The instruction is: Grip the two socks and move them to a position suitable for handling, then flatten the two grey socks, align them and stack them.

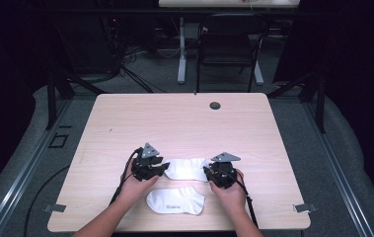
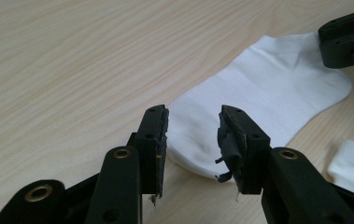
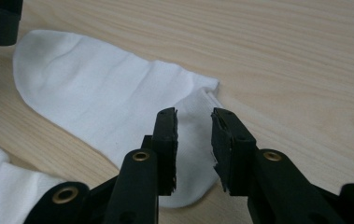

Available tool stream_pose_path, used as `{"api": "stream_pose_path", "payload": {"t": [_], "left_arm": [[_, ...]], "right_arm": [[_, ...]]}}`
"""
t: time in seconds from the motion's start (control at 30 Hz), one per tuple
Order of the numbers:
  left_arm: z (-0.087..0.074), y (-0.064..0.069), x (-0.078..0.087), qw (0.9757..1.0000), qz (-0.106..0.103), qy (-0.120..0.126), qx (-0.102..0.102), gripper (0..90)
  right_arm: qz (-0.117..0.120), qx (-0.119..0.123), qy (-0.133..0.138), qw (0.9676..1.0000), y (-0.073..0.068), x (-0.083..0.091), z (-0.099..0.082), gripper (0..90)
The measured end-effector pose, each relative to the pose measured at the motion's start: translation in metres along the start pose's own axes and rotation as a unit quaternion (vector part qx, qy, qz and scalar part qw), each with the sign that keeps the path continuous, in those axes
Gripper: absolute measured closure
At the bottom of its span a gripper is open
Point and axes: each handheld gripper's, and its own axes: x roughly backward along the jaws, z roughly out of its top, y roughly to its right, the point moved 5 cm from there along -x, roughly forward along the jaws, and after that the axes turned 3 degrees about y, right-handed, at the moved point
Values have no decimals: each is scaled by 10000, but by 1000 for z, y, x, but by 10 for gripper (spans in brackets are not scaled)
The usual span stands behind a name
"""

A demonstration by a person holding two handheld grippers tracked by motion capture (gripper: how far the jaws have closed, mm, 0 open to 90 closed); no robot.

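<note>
Two white socks lie on the light wooden table [image 1: 184, 123]. The farther sock [image 1: 187, 169] [image 2: 268, 88] [image 3: 100, 98] lies flat between my two grippers. My left gripper [image 1: 161, 169] [image 2: 193, 126] stands open over the sock's left end, pads apart and not pressing the cloth. Over the ribbed cuff end, my right gripper [image 1: 209, 173] [image 3: 194, 126] is open too, with the fabric lying beneath its jaws. The nearer sock [image 1: 175, 201] [image 2: 352, 163] [image 3: 2, 186] rests untouched close to the front edge, between the person's hands.
A round cable hole [image 1: 215, 105] sits near the table's back edge. A dark chair [image 1: 229, 44] and a desk leg [image 1: 181, 49] stand on the floor beyond the table. Small metal clips [image 1: 55, 208] mark the front corners.
</note>
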Motion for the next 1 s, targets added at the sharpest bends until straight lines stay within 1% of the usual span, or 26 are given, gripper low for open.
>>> {"api": "stream_pose_path", "payload": {"t": [0.1, 0.13, 0.2, 0.3, 0.37, 0.47, 0.5, 0.53, 0.6, 0.63, 0.67, 0.7, 0.73, 0.77, 0.83, 0.87, 0.9, 1.0], "left_arm": [[-2, -2, -4, 10000, 37, -39, 57, 619], [-3, -2, -4, 10000, 44, -52, 55, 628], [-3, -2, -5, 10000, 46, -50, 12, 646], [-2, 0, -7, 10000, 34, -20, 26, 666], [-4, 2, -9, 9999, -18, -99, 1, 691], [-6, 4, -11, 9997, -17, -208, -109, 710], [-8, 4, -14, 9996, -12, -270, -112, 708], [-8, 4, -14, 9996, -12, -270, -112, 705], [-11, 4, -16, 9993, 5, -350, -126, 697], [-13, 3, -16, 9992, -1, -389, -118, 687], [-14, 3, -17, 9992, -7, -390, -92, 674], [-16, 2, -17, 9992, -17, -397, -107, 645], [-20, 1, -17, 9989, -23, -449, -125, 636], [-20, 1, -17, 9989, -23, -449, -125, 624], [-23, 0, -16, 9993, -97, -359, -101, 615], [-24, -1, -16, 9994, -99, -314, -128, 608], [-24, -1, -15, 9993, -113, -327, -154, 590], [-27, -2, -12, 9993, -146, -309, -165, 585]], "right_arm": [[-2, 53, 9, 10000, -1, -1, 0, 712], [-17, 98, -19, 9999, -1, -1, -1, 713], [4, 84, 6, 10000, -2, -1, 0, 716], [-22, 126, -38, 9999, -1, -2, -1, 723], [-52, 143, -57, 9999, -1, -3, -2, 724], [-81, 187, -143, 9997, 0, -5, -4, 723], [-88, 183, -150, 9997, 0, -6, -5, 724], [-88, 183, -150, 9997, 0, -6, -5, 724], [-100, 195, -228, 9995, 0, -7, -8, 725], [-102, 194, -206, 9995, 0, -8, -8, 725], [-100, 124, -180, 9997, 0, -8, -9, 725], [-106, 125, -215, 9996, 1, -7, -9, 725], [-102, 128, -223, 9996, 1, -7, -9, 725], [-102, 128, -223, 9996, 1, -7, -9, 725], [-101, 101, -216, 9997, 1, -7, -9, 725], [-107, 92, -216, 9997, 1, -7, -9, 725], [-121, 93, -230, 9996, 0, -7, -9, 725], [-86, 68, -244, 9996, -1, -6, -10, 726]]}}
